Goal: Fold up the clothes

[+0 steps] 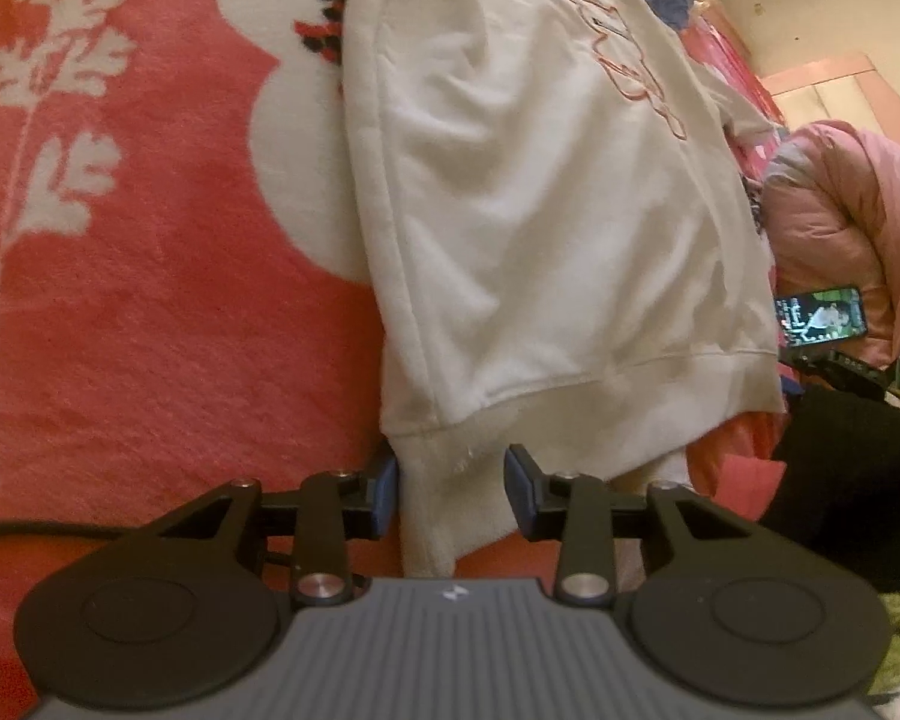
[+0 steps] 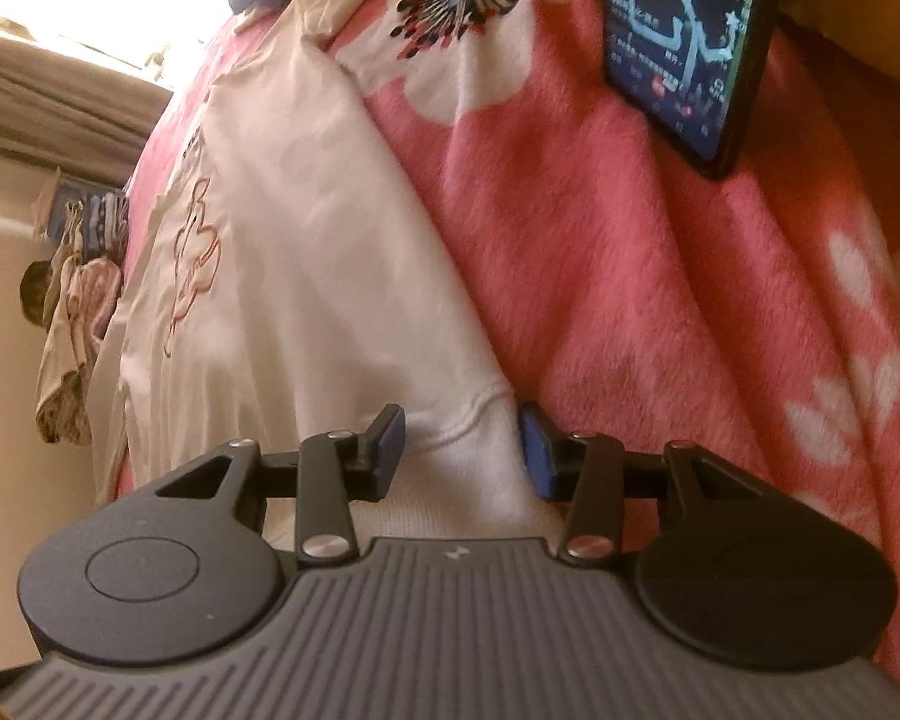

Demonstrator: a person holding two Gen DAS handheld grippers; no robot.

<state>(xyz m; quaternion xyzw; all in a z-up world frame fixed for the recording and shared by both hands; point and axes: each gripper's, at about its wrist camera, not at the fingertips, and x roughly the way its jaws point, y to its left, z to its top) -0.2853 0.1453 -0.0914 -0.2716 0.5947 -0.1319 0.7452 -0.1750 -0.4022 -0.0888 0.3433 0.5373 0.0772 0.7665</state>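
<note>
Straddling the ribbed hem of a white sweatshirt (image 1: 546,228), the left gripper (image 1: 453,489) has its jaws spread wide, hem corner between them but not pinched. The right gripper (image 2: 462,447) likewise gapes wide around the hem's other corner. Beyond them the sweatshirt lies flat on a pink flowered blanket (image 1: 150,312), a lit phone (image 2: 684,42) beside it.

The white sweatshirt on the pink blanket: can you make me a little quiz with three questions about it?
1. True or false: the white sweatshirt lies on a pink flowered blanket.
2. Which part sits between the left gripper fingers? A) hood B) hem band C) pocket
3. Fill in: right of the sweatshirt, in the right wrist view, a lit ____ lies on the blanket.

Key: 1 true; 2 B; 3 phone.
</note>
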